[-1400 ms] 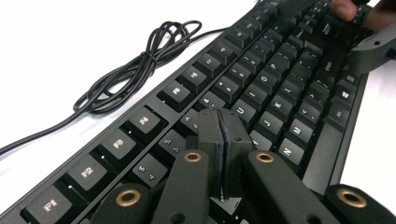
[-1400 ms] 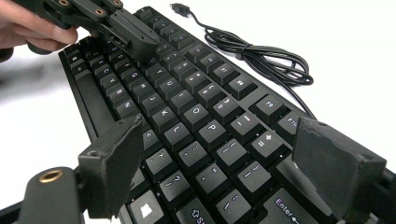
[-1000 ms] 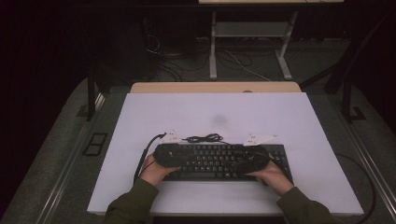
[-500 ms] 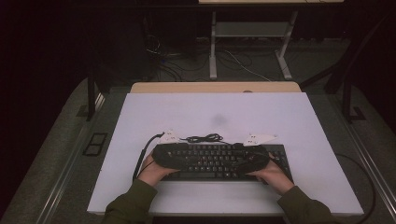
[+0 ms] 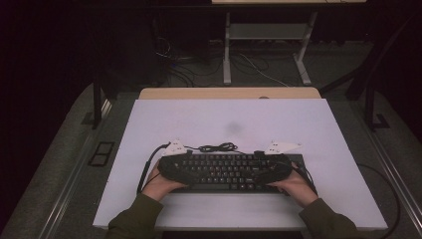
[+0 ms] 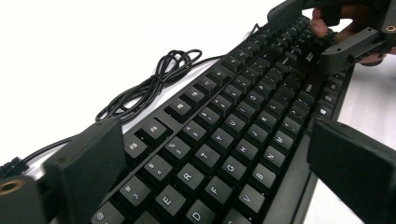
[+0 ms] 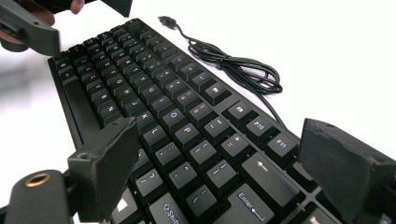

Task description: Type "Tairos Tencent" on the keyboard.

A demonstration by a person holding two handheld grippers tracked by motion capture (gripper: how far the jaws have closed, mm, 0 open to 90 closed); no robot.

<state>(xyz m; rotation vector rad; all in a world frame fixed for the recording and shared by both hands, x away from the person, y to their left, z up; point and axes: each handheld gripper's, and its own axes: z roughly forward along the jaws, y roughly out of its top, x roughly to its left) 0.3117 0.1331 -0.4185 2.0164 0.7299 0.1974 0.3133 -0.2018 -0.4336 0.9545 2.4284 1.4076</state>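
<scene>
Right now a big white table (image 5: 318,129) takes up most of the high view, and a black keyboard (image 5: 226,172) lies flat on it at the 6 o'clock side, close to the person. From up high the keys look like tiny dots. The two gripper views show more: you can read letters like E, R, F and G (image 6: 187,177) in the left gripper view, and the Enter key (image 7: 247,200) in the right gripper view.

Each hand holds a gripper at one end of the keyboard. The left gripper (image 5: 171,167) is at 9 o'clock of the keyboard and the right gripper (image 5: 278,167) is at 3 o'clock. In the left gripper view its two jaws stand wide apart with the keyboard's end between them, and they have just been opening. You cannot tell if they touch the keyboard's edges. In the right gripper view the jaws also stand wide, one on each side of the keyboard's end, not seen pressing on it.

The cord (image 5: 216,147) lies in a loose bundle on the table at 12 o'clock of the keyboard. The right gripper view shows its plug (image 7: 164,20) at the end; from up high the plug is too small to make out.
</scene>
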